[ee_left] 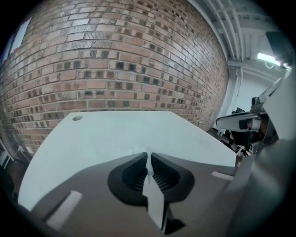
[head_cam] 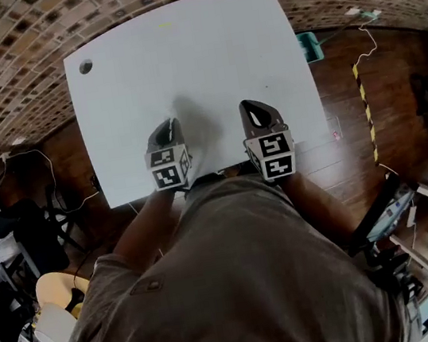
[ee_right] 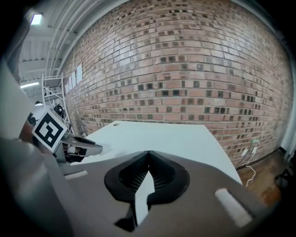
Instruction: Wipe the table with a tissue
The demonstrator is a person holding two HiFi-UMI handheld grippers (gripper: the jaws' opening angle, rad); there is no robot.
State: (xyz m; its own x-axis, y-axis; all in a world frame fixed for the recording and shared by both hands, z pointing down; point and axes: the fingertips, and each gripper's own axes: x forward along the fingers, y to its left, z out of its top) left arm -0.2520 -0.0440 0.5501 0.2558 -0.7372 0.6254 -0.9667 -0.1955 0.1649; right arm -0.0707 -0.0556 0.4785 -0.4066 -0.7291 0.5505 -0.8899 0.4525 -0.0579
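The white table (head_cam: pixel 179 51) fills the middle of the head view, and both grippers hover over its near edge. My left gripper (head_cam: pixel 170 125) is shut on a thin white tissue (ee_left: pixel 147 157); only a small sliver pokes out past the closed jaws. The same tissue scrap (ee_right: pixel 104 148) shows at the left gripper's tip in the right gripper view. My right gripper (head_cam: pixel 249 107) is level with the left, about a hand's width to its right. Its jaws meet at the tip (ee_right: pixel 148 153) with nothing between them. The tabletop (ee_left: pixel 115 134) stretches ahead to a brick wall.
A round cable hole (head_cam: pixel 85 66) sits in the table's far left corner. A teal bin (head_cam: pixel 309 45) stands on the wooden floor by the table's right edge, near a yellow-black tape strip (head_cam: pixel 363 102) and a loose cable (head_cam: pixel 371 41). Chairs (head_cam: pixel 57 296) crowd the lower left.
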